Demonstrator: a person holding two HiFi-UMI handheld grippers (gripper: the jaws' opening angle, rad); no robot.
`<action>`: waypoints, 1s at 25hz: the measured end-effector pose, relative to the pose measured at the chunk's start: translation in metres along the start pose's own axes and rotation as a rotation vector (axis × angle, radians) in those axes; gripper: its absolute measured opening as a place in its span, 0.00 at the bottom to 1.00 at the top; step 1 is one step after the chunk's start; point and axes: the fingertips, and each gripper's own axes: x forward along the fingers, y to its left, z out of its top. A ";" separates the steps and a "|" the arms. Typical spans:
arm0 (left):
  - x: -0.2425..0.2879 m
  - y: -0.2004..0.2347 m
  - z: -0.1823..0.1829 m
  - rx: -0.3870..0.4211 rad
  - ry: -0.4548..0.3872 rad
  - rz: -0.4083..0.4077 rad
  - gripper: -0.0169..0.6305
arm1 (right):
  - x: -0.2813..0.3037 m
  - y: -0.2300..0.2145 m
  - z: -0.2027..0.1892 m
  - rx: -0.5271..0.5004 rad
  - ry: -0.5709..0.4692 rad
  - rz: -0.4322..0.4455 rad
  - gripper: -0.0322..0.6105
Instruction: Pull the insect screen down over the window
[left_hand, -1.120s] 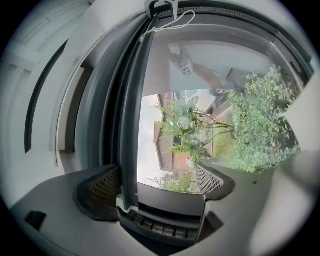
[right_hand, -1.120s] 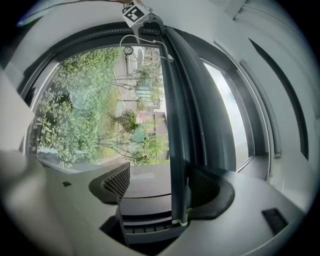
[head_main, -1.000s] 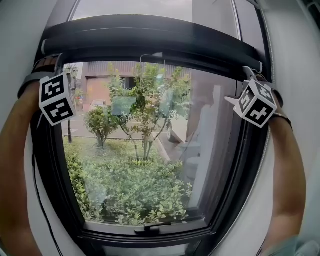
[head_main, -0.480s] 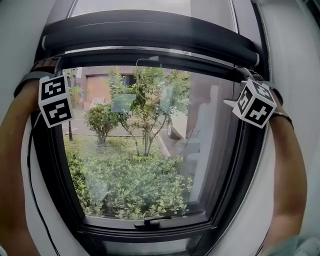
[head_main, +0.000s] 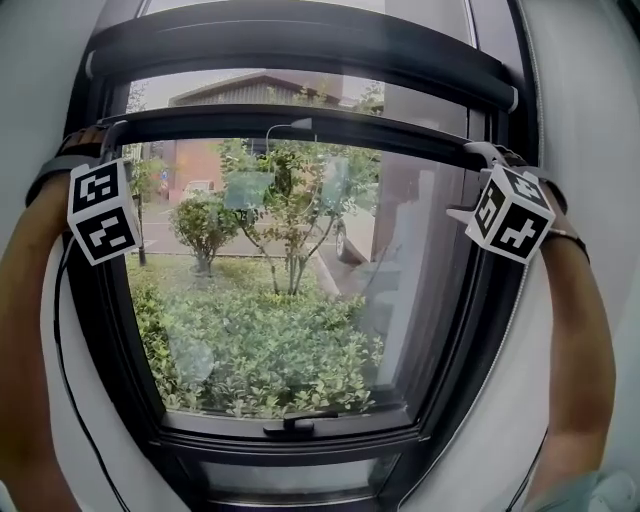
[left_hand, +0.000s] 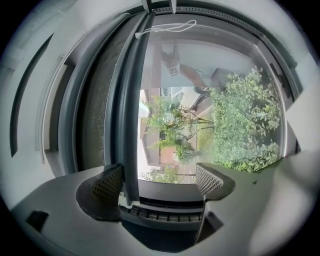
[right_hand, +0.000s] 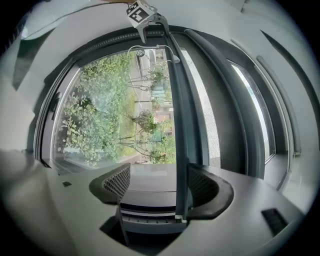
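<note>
Saw the insect screen's pull bar (head_main: 300, 122) level, high across the window (head_main: 290, 330); each end inside wide-spread jaws, left gripper (left_hand: 160, 181) and right gripper (right_hand: 159, 182), against one pad; judged both equally placed, pull straight down.

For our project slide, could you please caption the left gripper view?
Left gripper, jaws apart, hooks the insect screen's pull bar against one jaw before the window.
</note>
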 end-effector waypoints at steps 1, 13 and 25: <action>-0.001 -0.004 -0.001 -0.001 -0.002 -0.007 0.74 | -0.001 0.004 0.000 -0.003 0.000 0.008 0.62; -0.018 -0.070 -0.007 0.005 -0.022 -0.095 0.74 | -0.006 0.068 0.001 -0.009 0.017 0.111 0.62; -0.033 -0.136 -0.014 0.088 0.003 -0.166 0.74 | -0.015 0.137 0.002 -0.009 0.053 0.276 0.62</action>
